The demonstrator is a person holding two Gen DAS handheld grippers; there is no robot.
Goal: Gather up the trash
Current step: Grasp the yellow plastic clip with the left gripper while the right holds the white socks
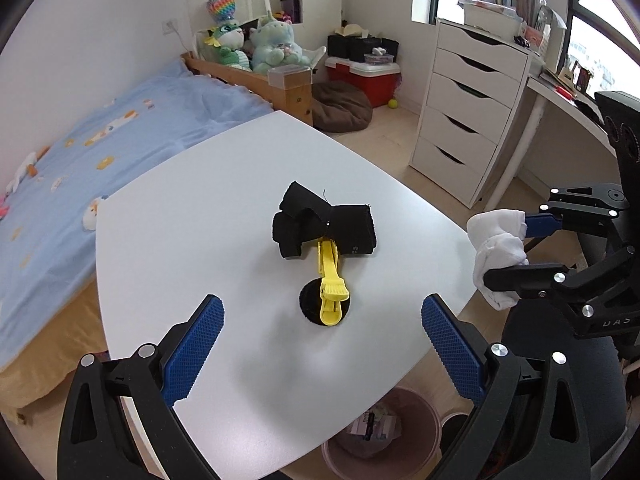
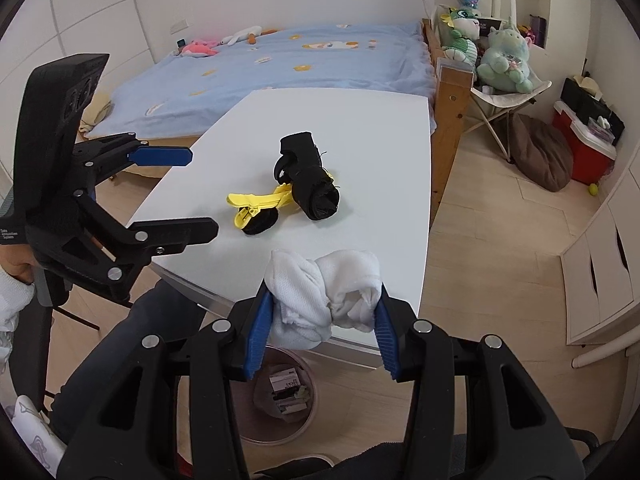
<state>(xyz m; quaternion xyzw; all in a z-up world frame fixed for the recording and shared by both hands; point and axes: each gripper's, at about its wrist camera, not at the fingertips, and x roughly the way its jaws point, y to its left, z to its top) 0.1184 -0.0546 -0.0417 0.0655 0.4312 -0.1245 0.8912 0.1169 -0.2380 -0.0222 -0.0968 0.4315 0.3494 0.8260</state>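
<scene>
Over bin (image 2: pixel 280 420), R gripper (image 2: pixel 322 320) clamps white cloth (image 2: pixel 320 296), L gripper (image 1: pixel 322 344) agape

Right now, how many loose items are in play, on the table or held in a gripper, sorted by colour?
Black: 2, a black cloth bundle and a black round pad
Yellow: 1, a yellow clip
White: 1, a white cloth wad in the right gripper
Total: 4
</scene>
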